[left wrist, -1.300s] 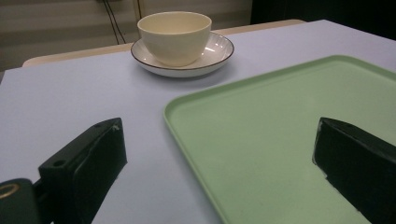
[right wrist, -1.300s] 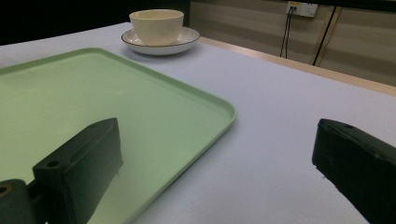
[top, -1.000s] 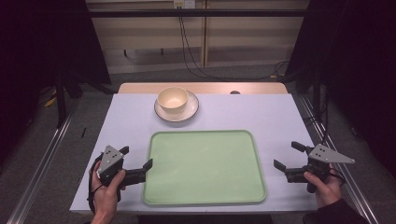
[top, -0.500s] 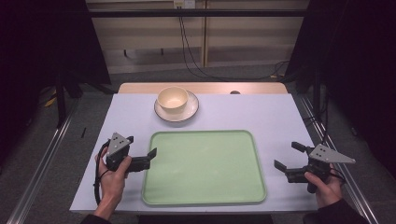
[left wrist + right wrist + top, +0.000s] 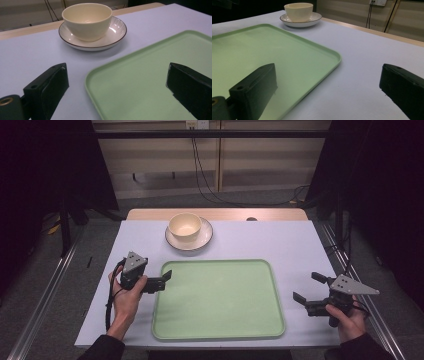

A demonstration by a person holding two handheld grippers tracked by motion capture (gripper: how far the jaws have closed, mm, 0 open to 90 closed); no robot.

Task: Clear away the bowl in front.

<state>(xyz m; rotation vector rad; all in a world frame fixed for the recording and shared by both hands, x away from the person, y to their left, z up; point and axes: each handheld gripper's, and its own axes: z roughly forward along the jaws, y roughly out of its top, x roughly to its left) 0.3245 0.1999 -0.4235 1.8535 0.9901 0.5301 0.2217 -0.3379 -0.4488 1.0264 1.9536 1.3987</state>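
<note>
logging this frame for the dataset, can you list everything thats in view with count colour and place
table: 1, pale lilac-white top with a wooden far edge, centre of the high view
tray: 1, light green, nothing on it, near middle of the table
bowl: 1, cream, sitting on the saucer
saucer: 1, white with a dark rim, far side of the table, beyond the tray's far left corner
wall socket: 1, white, back wall, with black cables hanging down
left gripper: 1, black, open, at the tray's left edge
right gripper: 1, black with a grey plate, open, right of the tray
hands: 2, one on each gripper
</note>
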